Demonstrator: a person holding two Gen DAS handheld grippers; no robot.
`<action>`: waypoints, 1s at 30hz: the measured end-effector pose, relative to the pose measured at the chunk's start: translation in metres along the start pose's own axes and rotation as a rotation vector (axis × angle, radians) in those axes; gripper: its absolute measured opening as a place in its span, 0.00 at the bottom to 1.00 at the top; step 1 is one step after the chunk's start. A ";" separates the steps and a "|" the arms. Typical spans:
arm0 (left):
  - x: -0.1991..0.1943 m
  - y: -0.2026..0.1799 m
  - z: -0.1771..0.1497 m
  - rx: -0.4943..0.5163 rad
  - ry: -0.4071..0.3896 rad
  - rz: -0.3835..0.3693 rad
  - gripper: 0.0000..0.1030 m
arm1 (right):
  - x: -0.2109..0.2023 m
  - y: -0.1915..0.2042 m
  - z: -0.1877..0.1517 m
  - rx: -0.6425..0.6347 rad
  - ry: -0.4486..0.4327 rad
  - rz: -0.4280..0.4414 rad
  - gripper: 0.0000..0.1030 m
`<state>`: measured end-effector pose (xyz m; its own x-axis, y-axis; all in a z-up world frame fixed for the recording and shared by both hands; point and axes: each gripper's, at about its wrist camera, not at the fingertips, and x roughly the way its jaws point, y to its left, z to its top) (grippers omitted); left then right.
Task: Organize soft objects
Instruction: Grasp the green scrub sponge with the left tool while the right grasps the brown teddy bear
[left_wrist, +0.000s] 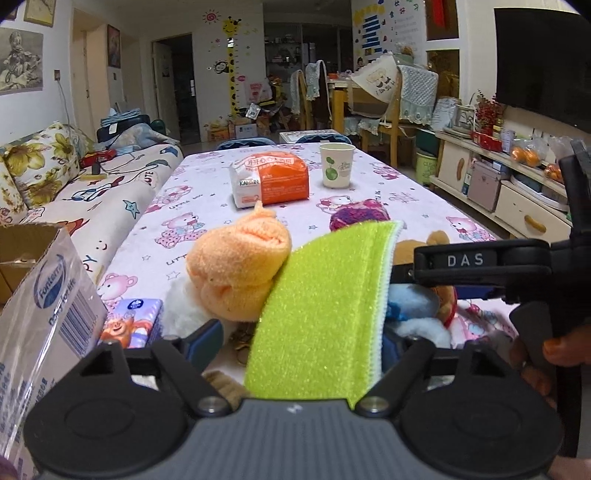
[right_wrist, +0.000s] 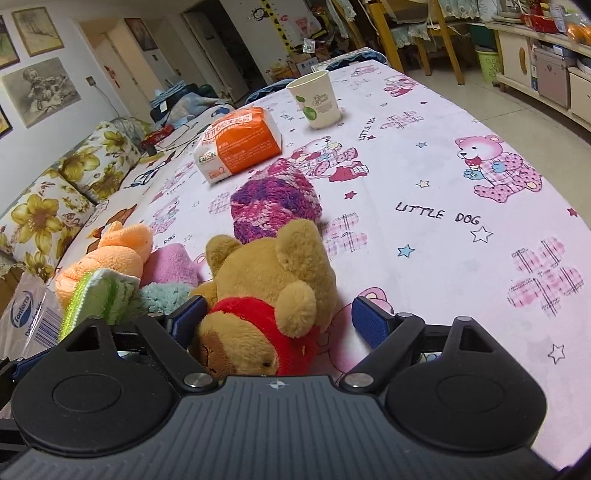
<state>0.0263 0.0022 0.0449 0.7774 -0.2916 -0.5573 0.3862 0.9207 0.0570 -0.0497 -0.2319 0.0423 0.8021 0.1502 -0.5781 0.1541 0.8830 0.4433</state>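
Observation:
In the left wrist view a yellow-green sponge cloth stands tilted between the fingers of my left gripper; the jaws are wide and the right finger is hidden behind the cloth, so a grip cannot be read. An orange towel bundle lies just behind it. In the right wrist view my right gripper is open around a brown bear in a red shirt, with the fingers apart from it. A purple-pink yarn pom, a pink cloth and a teal cloth lie close by.
An orange-and-white tissue pack and a paper cup stand farther back on the bear-print tablecloth. A plastic-wrapped carton and a small tissue packet sit at the left. A sofa runs along the left side.

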 end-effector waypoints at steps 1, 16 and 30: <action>0.000 0.000 0.000 0.005 0.005 0.004 0.70 | 0.000 0.000 0.000 0.003 0.003 0.009 0.96; -0.018 0.013 -0.001 -0.016 -0.004 0.014 0.19 | -0.021 0.010 0.002 -0.025 -0.073 -0.036 0.82; -0.052 0.037 0.001 -0.113 -0.117 0.023 0.19 | -0.054 0.021 0.007 -0.033 -0.184 -0.021 0.82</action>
<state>0.0005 0.0507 0.0769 0.8405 -0.2921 -0.4563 0.3141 0.9489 -0.0288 -0.0859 -0.2246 0.0877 0.8912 0.0500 -0.4508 0.1556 0.8999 0.4074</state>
